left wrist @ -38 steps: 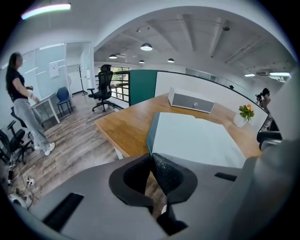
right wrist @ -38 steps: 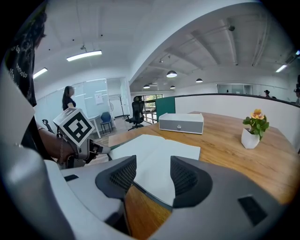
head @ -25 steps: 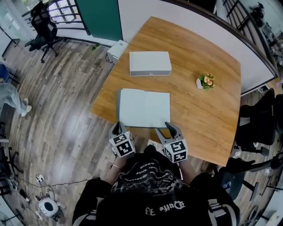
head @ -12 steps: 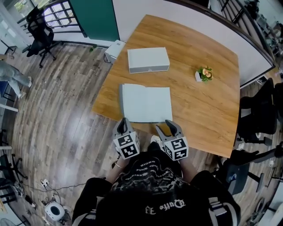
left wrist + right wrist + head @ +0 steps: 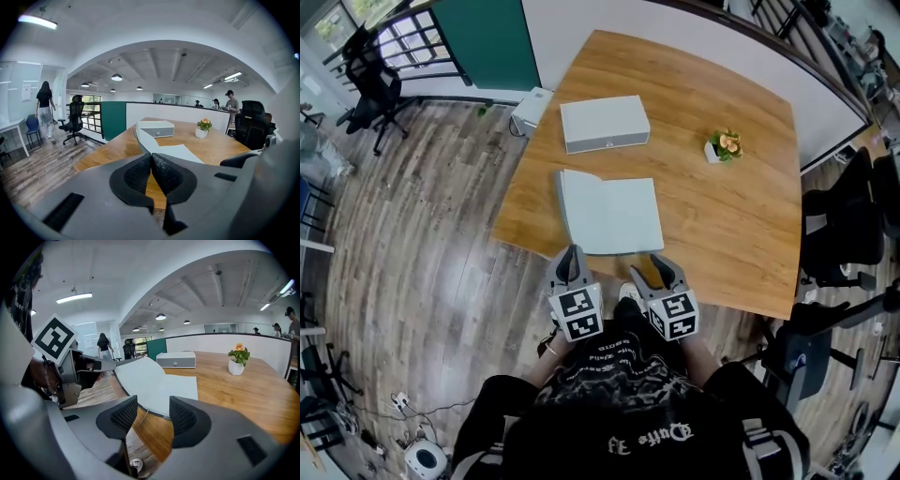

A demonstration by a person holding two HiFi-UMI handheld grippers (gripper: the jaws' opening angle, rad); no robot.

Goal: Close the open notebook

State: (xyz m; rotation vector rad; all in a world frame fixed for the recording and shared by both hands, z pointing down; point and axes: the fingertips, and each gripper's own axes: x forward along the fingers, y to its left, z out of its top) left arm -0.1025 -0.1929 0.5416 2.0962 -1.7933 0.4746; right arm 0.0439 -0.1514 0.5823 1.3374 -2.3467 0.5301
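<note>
The notebook (image 5: 614, 216) lies open on the wooden surface (image 5: 722, 225), close to its near edge, with the right leaf flat and the left leaf tilted up off the wood at a slant. The left gripper (image 5: 572, 255) sits at the notebook's near left corner; its fingers (image 5: 138, 173) are pressed together at the tips with nothing between them, and whether they touch the raised leaf cannot be made out. The right gripper (image 5: 659, 269) hangs just short of the near right corner, its fingers (image 5: 124, 416) standing well apart and empty, the notebook's edge lying beyond them. Farther back on the surface stand a flat grey box (image 5: 605, 123) and, well to its right, a small potted plant (image 5: 720, 145)
</note>
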